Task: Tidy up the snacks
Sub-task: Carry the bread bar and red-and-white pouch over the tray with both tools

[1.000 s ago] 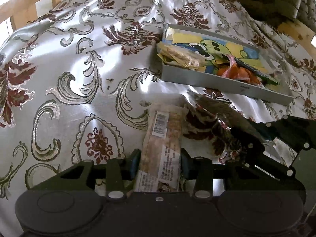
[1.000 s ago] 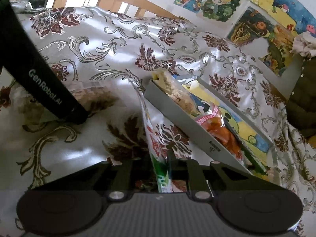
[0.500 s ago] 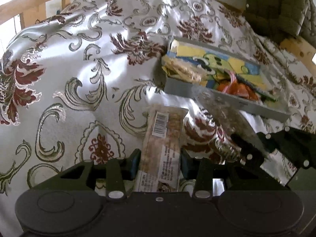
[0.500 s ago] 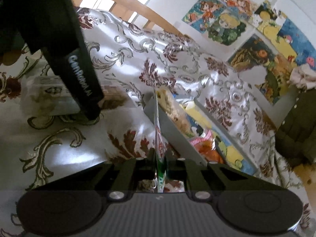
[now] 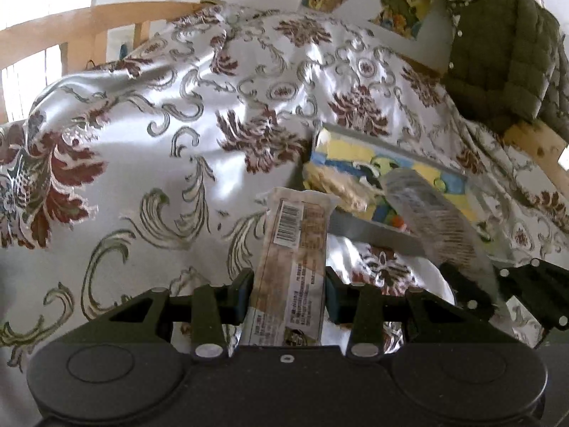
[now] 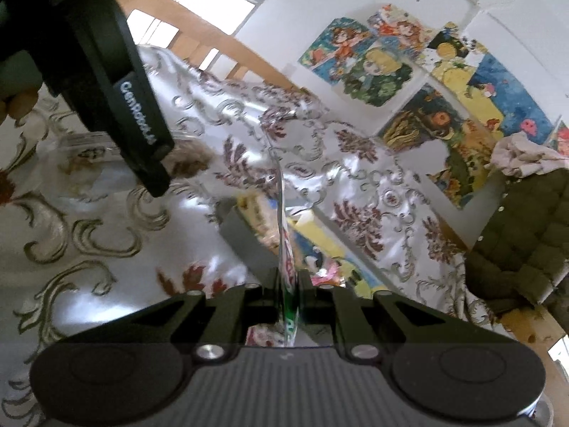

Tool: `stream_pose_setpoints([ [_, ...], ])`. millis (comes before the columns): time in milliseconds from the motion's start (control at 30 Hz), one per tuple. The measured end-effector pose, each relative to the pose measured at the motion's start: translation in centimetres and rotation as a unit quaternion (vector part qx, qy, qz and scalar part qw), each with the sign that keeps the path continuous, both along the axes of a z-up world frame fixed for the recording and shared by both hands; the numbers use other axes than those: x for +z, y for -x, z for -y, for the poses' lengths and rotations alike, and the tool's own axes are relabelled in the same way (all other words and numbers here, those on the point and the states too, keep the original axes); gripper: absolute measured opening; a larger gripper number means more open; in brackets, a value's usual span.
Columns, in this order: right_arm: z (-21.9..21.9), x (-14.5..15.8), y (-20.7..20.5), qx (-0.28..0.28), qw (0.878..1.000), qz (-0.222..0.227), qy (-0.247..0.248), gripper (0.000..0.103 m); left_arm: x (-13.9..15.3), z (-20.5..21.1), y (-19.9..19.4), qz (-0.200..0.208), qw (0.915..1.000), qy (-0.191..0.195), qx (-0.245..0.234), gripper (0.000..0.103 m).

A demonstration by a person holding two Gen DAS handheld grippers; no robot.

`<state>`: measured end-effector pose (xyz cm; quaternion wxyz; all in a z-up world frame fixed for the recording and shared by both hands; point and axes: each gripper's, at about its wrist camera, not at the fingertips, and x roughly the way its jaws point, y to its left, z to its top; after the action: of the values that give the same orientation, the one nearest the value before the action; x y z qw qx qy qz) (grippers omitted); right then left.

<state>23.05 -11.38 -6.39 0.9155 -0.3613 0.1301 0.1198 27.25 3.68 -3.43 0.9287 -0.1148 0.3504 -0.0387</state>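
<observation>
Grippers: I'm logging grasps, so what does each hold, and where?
Left gripper: clear-wrapped snack bar, gripped across its near end. Right gripper: flat clear snack packet, pinched at its near edge.

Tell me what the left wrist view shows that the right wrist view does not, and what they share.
Only the left wrist view shows the barcode on the snack bar held by the left gripper. Only the right wrist view shows the green print on the thin packet held edge-on by the right gripper. Both show the grey tray of snacks, the floral cloth and the green jacket.
</observation>
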Motion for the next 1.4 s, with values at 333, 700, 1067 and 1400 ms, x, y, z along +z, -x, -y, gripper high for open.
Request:
stream_pose_setpoints([
  [333,3.0,2.6,-2.0,-0.032,0.998,0.004,-0.056,0.011,2.8,1.4,-3.6,0.022,0.9997,-0.012,0.005,0.043],
  [700,8.0,4.0,-7.7,-0.096,0.990,0.028,-0.099,0.011,3.7,7.6,-11.7,0.047,0.9982,-0.023,-0.031,0.043],
  [1067,10.9,2.3,-12.0,-0.144,0.982,-0.021,-0.118,0.011,2.0,12.3,-17.5,0.014,0.9980,-0.035,-0.050,0.043],
  [1400,12.1,1.4,-13.7,-0.160,0.976,-0.048,-0.139,0.011,-0.3,13.8,-19.3,-0.018,0.9979,-0.045,-0.043,0.043],
])
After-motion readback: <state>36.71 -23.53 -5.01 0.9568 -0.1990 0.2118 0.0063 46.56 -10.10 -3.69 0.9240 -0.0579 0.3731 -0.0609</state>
